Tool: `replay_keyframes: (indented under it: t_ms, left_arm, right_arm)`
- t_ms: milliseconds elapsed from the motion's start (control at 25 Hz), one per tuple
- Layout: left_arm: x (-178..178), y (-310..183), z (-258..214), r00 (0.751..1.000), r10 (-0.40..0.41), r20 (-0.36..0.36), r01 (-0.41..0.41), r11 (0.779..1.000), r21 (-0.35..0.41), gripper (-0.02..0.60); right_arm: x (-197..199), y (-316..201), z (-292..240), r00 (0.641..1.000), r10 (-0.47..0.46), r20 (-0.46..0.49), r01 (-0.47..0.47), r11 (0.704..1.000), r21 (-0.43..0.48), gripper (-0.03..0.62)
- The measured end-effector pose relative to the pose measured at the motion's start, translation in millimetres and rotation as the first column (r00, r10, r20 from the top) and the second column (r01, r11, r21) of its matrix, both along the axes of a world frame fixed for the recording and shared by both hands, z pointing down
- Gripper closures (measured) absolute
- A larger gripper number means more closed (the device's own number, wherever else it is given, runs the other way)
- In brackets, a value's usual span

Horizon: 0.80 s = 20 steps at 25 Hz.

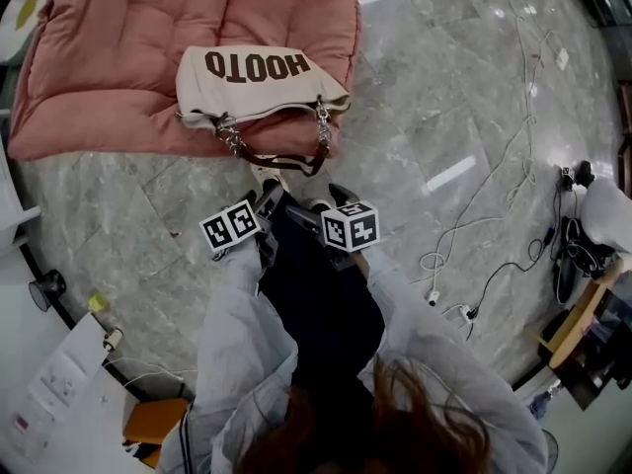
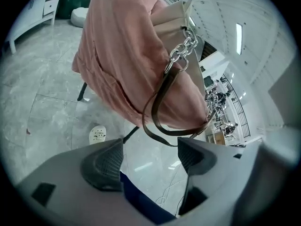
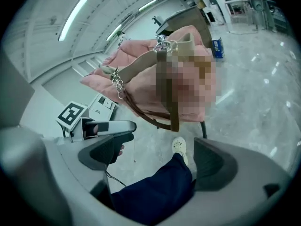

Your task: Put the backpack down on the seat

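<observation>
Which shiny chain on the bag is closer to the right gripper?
The chain by the H printed on the bag, at the head view's right. The other chain, by the final O, hangs nearer the left gripper.

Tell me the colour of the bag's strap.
Dark brown strap, best in the left gripper view.

the backpack [image 1: 259,82] lies on the seat [image 1: 109,57] at its front edge, with the left gripper [image 1: 265,201] and right gripper [image 1: 328,201] side by side before it.
</observation>
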State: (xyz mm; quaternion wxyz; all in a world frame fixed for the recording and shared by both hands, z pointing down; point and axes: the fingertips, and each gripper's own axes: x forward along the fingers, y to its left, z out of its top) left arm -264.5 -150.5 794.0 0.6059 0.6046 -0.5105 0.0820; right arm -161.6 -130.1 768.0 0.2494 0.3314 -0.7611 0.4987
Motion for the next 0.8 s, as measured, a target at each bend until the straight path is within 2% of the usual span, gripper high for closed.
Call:
replay_keyframes:
  t_ms: [280, 400, 480, 600, 640, 680, 720, 800]
  left_arm:
    - [-8.0, -21.4, -45.1, 1.0, 0.025, 0.015, -0.026, 0.996, 0.088, 0.212]
    - [-8.8, -23.7, -68.9, 0.999, 0.05, -0.002, -0.049, 0.991, 0.124, 0.212]
    - [-10.3, -24.5, -84.2, 0.998, 0.066, 0.013, -0.068, 0.986, 0.154, 0.213]
    - [-11.7, -23.2, -105.6, 0.996, 0.077, 0.037, -0.083, 0.978, 0.19, 0.219]
    - [-11.1, -21.9, -114.1, 0.997, 0.071, 0.033, -0.076, 0.977, 0.197, 0.251]
    - [-10.7, -20.1, -123.1, 0.998, 0.063, 0.031, -0.068, 0.976, 0.205, 0.33]
    - [-10.0, -17.7, -132.3, 0.998, 0.06, 0.032, -0.066, 0.974, 0.216, 0.37]
    - [-6.9, -12.0, -150.5, 0.997, 0.07, 0.04, -0.078, 0.966, 0.248, 0.387]
  right_arm:
    - [21.0, -29.8, -33.2, 0.992, 0.118, 0.043, -0.121, 0.991, 0.059, 0.069]
    - [28.1, -36.5, -49.0, 0.99, 0.133, 0.036, -0.136, 0.986, 0.091, 0.122]
    - [31.3, -39.3, -62.6, 0.989, 0.138, 0.05, -0.143, 0.983, 0.115, 0.139]
    - [34.7, -39.2, -82.2, 0.988, 0.134, 0.072, -0.143, 0.979, 0.147, 0.206]
    - [35.1, -38.3, -88.4, 0.99, 0.125, 0.068, -0.135, 0.977, 0.163, 0.215]
    - [35.2, -36.9, -94.7, 0.992, 0.113, 0.06, -0.123, 0.976, 0.182, 0.23]
    - [34.7, -35.2, -101.1, 0.993, 0.103, 0.054, -0.111, 0.974, 0.199, 0.24]
    - [32.7, -31.8, -114.3, 0.994, 0.093, 0.063, -0.105, 0.969, 0.222, 0.26]
